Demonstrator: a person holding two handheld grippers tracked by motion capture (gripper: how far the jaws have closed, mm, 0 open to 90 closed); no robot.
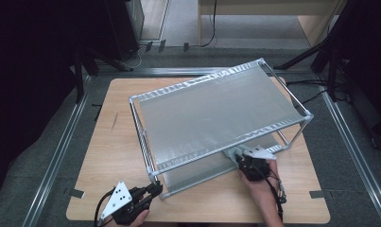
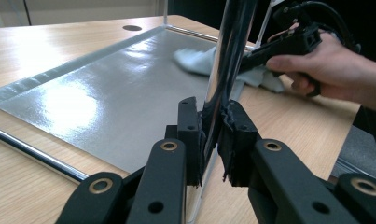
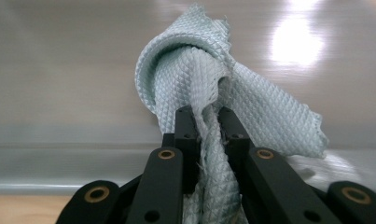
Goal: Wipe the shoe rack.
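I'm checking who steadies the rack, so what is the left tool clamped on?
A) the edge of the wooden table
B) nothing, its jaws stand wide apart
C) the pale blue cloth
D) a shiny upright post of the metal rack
D: in the left gripper view the left tool is shut on the rack's chrome post, while the right tool grips the cloth.

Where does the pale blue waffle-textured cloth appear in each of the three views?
High view: the pale blue waffle-textured cloth is lower right of centre, at the lower shelf's front edge.
Left gripper view: upper centre, partly behind the chrome post.
Right gripper view: centre, pinched in the right tongs.
Shared landmark: the silver lower shelf.
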